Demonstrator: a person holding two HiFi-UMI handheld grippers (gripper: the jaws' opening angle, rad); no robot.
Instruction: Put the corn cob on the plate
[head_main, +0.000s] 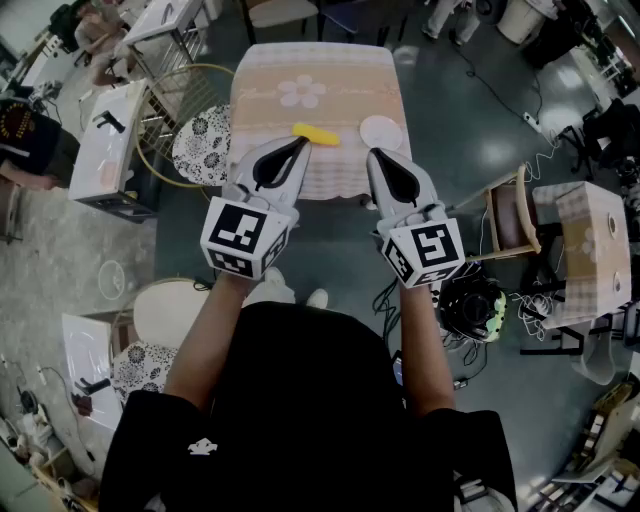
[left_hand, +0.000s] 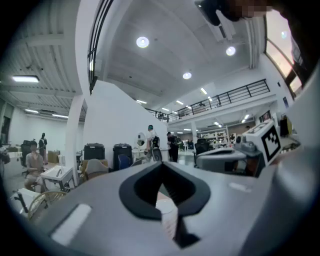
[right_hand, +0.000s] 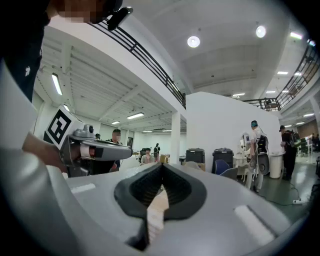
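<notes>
The yellow corn cob (head_main: 315, 134) lies on a table with a beige flowered cloth (head_main: 315, 70), near its front edge. A small white plate (head_main: 380, 131) sits on the cloth just right of the cob, apart from it. My left gripper (head_main: 298, 143) is held level with its tips just short of the cob, jaws shut and nothing in them. My right gripper (head_main: 374, 155) hovers level at the table's near edge below the plate, also shut and holding nothing. In the left gripper view the shut jaws (left_hand: 161, 166) point into the hall, with the right gripper (left_hand: 235, 157) alongside. The right gripper view shows its shut jaws (right_hand: 162, 169) and the left gripper (right_hand: 95, 149).
A floral-cushioned stool (head_main: 203, 145) and a yellow hoop (head_main: 165, 110) stand left of the table. A white side table (head_main: 108, 150) is further left. A wooden chair (head_main: 505, 215) and a second clothed table (head_main: 590, 240) are at the right, with cables (head_main: 540, 300) on the floor. People stand in the hall behind.
</notes>
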